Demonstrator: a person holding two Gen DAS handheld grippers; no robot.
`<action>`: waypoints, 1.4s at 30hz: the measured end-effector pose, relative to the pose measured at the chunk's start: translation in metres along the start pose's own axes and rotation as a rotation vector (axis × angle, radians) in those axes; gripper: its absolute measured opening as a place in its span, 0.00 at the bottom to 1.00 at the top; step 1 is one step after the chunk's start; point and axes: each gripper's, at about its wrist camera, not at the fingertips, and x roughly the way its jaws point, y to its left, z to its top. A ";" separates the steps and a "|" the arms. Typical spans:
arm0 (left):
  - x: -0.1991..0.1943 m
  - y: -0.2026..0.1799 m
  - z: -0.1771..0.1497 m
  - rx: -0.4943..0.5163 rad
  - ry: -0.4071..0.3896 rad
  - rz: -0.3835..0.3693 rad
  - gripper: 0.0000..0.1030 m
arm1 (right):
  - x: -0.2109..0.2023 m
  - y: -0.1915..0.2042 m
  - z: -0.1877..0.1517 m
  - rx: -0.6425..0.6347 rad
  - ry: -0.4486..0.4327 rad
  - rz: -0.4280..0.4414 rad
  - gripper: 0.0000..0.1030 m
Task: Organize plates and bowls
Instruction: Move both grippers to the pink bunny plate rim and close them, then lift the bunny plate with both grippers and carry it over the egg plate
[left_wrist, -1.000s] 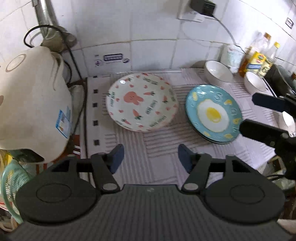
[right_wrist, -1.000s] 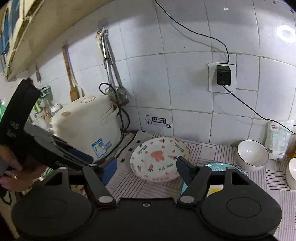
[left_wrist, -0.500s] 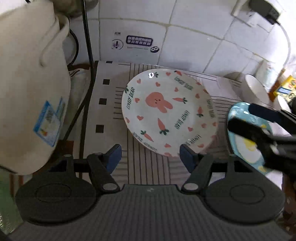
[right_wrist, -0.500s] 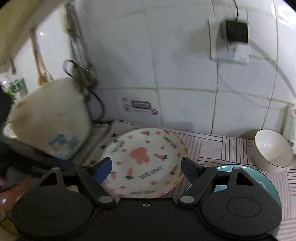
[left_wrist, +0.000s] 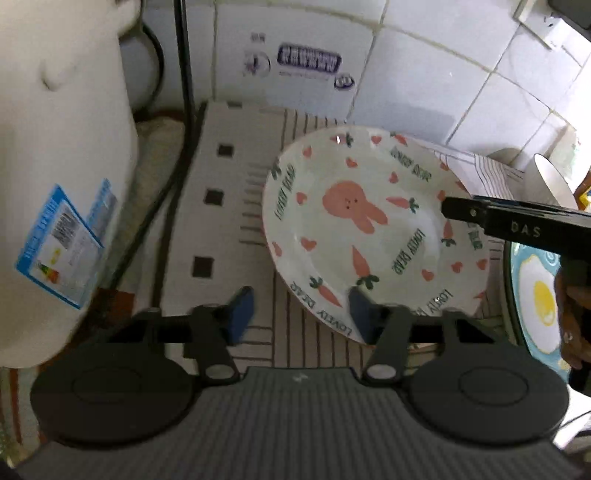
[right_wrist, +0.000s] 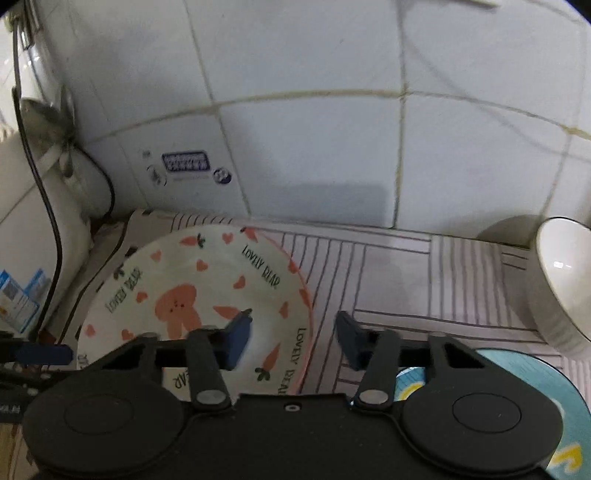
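The bunny plate (left_wrist: 373, 236) lies flat on the striped mat (left_wrist: 229, 221) of the worktop. Both pairs of tongs are spread and hold nothing. The left tongs (left_wrist: 299, 314) sit at its near-left rim, the plate lying ahead and to the right. The right tongs (right_wrist: 293, 338) straddle its right rim and look nearer to a grip. The egg plate (right_wrist: 535, 373) lies just right.

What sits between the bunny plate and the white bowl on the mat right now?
Nothing but bare striped mat lies between the bunny plate and the white bowl; the right wrist view shows it.
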 end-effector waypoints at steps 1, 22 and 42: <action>0.003 0.001 0.001 -0.002 0.013 -0.016 0.32 | 0.002 -0.001 0.001 0.004 0.008 0.019 0.38; 0.011 0.013 0.019 -0.125 0.105 -0.100 0.23 | 0.011 -0.020 0.015 0.086 0.104 0.147 0.19; -0.077 -0.072 0.037 0.146 0.079 -0.246 0.24 | -0.163 -0.057 -0.020 0.247 -0.122 0.121 0.16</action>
